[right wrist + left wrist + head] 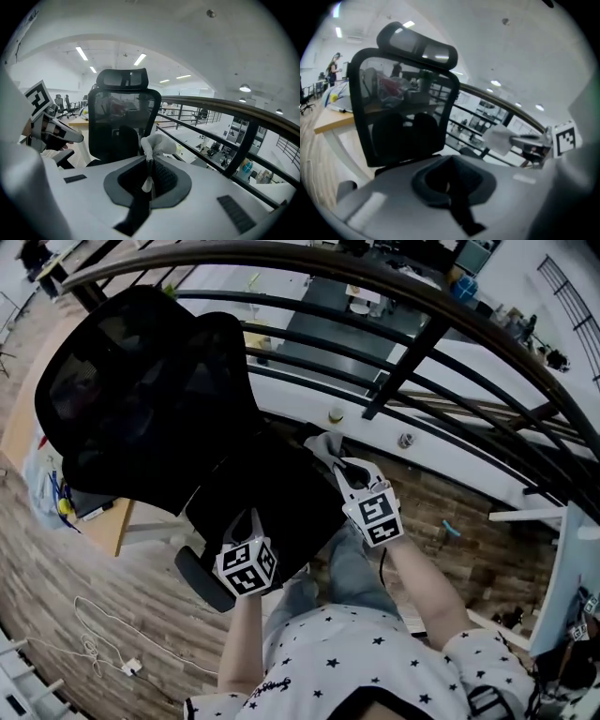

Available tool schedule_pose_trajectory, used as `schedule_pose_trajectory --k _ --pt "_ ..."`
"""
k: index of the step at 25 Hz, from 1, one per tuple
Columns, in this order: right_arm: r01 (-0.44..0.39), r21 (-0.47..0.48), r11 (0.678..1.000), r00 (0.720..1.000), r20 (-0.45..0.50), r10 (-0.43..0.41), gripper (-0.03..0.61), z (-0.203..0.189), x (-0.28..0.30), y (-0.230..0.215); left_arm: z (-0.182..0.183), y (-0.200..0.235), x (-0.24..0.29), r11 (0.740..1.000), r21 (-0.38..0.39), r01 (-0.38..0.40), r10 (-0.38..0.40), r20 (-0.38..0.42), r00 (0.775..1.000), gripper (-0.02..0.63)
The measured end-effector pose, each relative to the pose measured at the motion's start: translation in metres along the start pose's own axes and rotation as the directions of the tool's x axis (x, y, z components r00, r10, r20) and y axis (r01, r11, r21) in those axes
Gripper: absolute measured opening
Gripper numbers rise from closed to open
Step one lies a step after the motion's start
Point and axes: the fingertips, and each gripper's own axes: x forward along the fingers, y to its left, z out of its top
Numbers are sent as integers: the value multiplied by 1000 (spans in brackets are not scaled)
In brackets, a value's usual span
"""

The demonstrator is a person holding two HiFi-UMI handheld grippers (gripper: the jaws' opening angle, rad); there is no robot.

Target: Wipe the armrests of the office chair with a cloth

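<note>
Office chair (141, 399): stands beside the railing (394, 296), with its back upright and its seat front turned toward the person.
Armrest (202, 579): its long axis runs back to front. Wiping seems not yet begun, so both armrests are probably still to do.
Left gripper (246, 521): closed and empty, over the seat near that armrest.
Right gripper (342, 472): clamped on the cloth.
Cloth (323, 444): bunched and poking up past the jaws at the chair's railing side, with no contact visible.

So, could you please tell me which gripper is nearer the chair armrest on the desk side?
Left. The left gripper hovers right beside that armrest; the right gripper, fingers shut on the cloth, is across the seat, by the railing.
</note>
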Motion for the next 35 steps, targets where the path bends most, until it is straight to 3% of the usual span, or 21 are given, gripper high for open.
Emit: schedule_pose_trajectory --k 6,18,35 --pt "-59 -34 998 998 -22 58 26 -11 34 -23 -7 0 17 997 -51 -63 63 -10 998 5" --pt "-168 -128 977 985 -71 160 26 -33 108 -57 -29 -18 64 989 -99 -111 106 -55 993 5" --pt "-271 -279 921 961 -129 244 26 -58 200 -61 -49 -13 105 976 -132 -176 162 -106 981 5"
